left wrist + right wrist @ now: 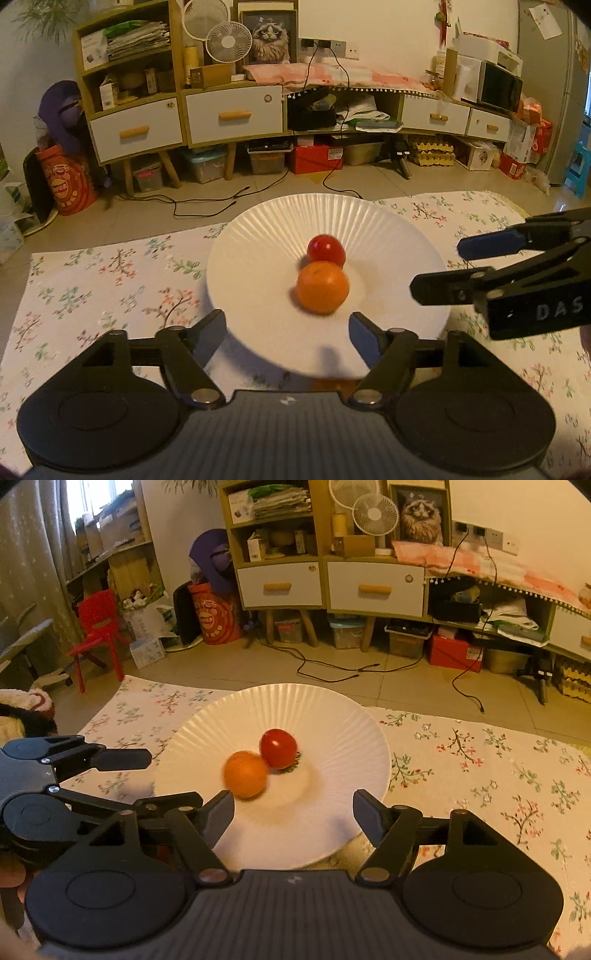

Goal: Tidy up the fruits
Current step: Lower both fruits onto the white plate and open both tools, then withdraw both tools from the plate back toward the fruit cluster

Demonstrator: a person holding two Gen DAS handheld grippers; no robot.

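Now, from the left wrist: left gripper [288,330] low over the near rim of the white plate [255,240], fingers wide apart, nothing between them. Orange [323,287] just ahead in the middle of the plate, slightly blurred, perhaps rolling. Red tomato [326,250] right behind, touching or nearly touching. Right gripper [436,267] in from the right over the plate's edge, fingers parted, empty. Flowered cloth [110,280] under everything, spread on the bench.

Over to the right wrist: same plate [325,716], same pair. Orange [245,774] on the left, smeared by motion; tomato [278,747] at its upper right, green stalk underneath. Right gripper [293,812] at the near rim, fingers spread, holding nothing. Left gripper [173,779] alongside at the left, also spread.

Judgement: both fruits on the plate, so likely a release or a settling. Best done by waiting for the orange to stop, keeping fingers wide and clear, and lifting straight back without nudging the rim.
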